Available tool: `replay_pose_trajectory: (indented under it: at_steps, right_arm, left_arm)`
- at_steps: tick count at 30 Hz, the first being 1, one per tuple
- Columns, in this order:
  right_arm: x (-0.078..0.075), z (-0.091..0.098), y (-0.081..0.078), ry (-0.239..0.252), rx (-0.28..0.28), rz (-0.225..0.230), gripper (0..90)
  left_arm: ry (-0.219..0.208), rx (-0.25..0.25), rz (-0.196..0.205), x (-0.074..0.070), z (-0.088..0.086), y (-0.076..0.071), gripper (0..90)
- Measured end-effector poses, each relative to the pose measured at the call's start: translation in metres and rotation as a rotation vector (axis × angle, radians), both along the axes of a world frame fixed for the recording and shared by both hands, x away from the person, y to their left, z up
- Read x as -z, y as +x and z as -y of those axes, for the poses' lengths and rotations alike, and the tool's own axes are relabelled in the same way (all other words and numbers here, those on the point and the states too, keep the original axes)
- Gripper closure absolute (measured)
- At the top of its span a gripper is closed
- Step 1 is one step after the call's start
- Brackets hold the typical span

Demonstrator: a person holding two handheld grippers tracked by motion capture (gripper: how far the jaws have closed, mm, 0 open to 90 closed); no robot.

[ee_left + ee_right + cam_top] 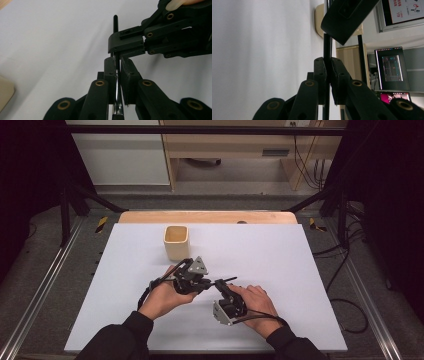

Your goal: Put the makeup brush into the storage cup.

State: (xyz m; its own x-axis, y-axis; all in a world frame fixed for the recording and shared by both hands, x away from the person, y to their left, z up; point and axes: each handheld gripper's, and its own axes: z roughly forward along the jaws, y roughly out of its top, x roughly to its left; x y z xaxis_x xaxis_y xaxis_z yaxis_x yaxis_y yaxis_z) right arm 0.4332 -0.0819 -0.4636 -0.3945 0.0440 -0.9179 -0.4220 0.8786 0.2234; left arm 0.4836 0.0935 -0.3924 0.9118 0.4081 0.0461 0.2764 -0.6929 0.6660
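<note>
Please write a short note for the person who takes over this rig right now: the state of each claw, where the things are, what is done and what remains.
Left claw: shut on the thin black pen, gripping its silver and black shaft.
Right claw: shut on the same pen, next to the left claw.
Both hold the pen together, just above the white table, near the person's side.
The beige cup stands upright behind the claws, apart from them; nothing shows inside it.
Done: pen lifted and gripped by both claws.
Left, probably: pull the pen apart or pass it to one claw, then perhaps put it in the cup.
</note>
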Motion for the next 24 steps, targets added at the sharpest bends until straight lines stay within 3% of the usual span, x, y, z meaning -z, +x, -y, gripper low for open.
replay_pose_trajectory:
  at_steps: [8,15,24]
  right_arm:
    - [0.0017,-0.0006,-0.0009,0.012,0.003,-0.013,83.7]
    - [0.0006,-0.0004,-0.0004,-0.007,-0.005,-0.009,83.7]
    - [0.0021,-0.0011,-0.001,0.015,-0.002,-0.024,83.8]
  left_arm:
    - [0.005,0.002,0.0,0.0007,-0.0007,-0.0002,83.6]
    - [0.005,0.001,0.0,0.0015,-0.0006,-0.0005,83.6]
    - [0.001,0.001,0.002,0.002,-0.002,-0.0011,83.5]
